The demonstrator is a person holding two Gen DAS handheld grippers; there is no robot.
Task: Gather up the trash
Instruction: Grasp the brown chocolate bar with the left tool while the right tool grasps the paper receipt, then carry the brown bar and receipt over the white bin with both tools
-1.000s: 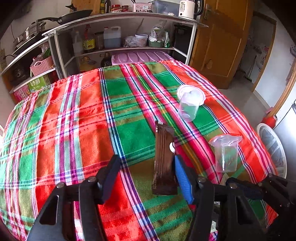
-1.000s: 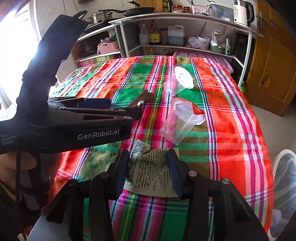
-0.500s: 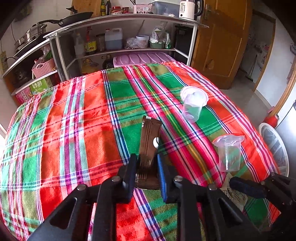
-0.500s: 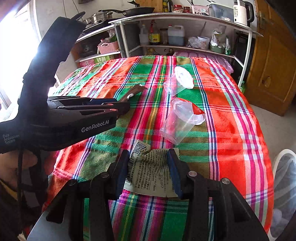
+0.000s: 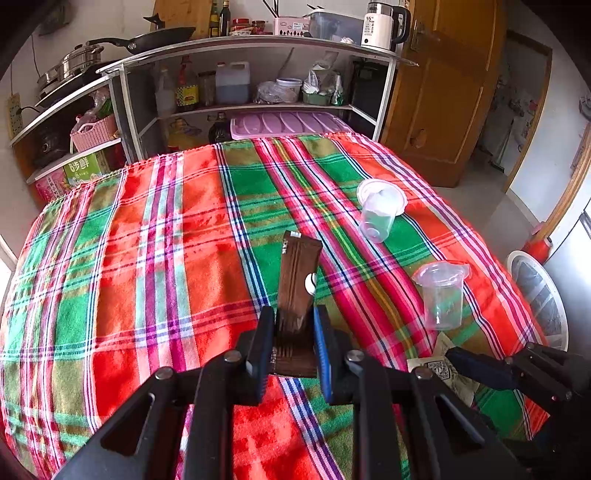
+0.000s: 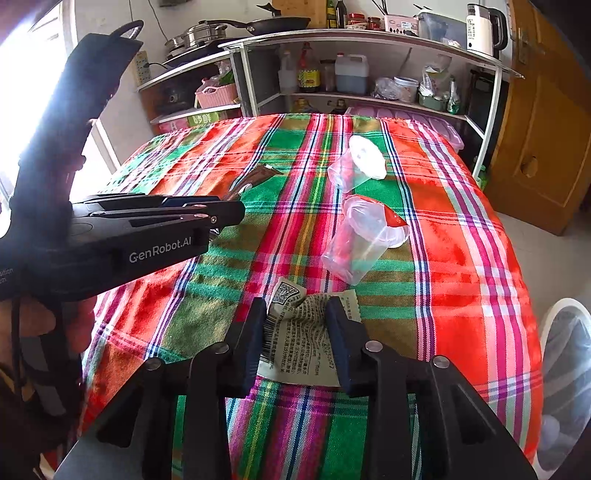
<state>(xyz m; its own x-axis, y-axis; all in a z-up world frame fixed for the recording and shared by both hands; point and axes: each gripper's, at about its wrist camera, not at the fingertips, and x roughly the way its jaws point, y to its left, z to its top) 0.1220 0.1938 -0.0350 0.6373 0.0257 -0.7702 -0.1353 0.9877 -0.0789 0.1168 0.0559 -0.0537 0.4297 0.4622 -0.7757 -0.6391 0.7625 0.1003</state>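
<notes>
My left gripper pinches the brown wrapper, long axis pointing away; my right gripper straddles the printed packet (seemingly gripped) near the table's front edge.

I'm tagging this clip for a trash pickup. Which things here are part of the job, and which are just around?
Job:
- brown wrapper, in the left tongs
- printed wrapper, between the right tongs
- near plastic cup
- far plastic cup

Just around:
- plaid tablecloth
- shelf unit
- kettle
- pink basket
</notes>
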